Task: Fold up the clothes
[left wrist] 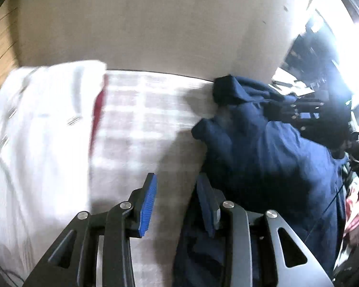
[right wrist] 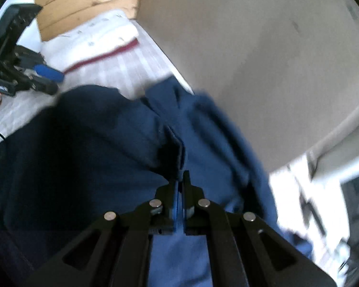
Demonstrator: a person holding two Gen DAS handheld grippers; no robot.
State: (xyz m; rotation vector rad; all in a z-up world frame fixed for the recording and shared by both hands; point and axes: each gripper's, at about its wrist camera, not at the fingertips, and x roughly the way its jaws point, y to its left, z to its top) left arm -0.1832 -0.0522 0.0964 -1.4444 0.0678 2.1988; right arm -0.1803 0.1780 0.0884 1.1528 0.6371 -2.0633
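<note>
Bed's [left wrist: 136,110] looking cramped; right tool [right wrist: 181,179] is pinching navy sweatshirt [right wrist: 107,143], left tool [left wrist: 177,191] gaping apart, so fabric's probably slipping.

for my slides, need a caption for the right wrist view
Right hand-held gripper shut on a navy garment on the bed, white folded clothes beyond.

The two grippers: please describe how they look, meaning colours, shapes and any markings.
Both the left gripper and the right gripper have black linkage arms with triangular cut-outs and round silver pivot pins. The fingers carry ribbed blue pads. On the left gripper's body, in the right wrist view, sits white lettering, too blurred to read.
</note>
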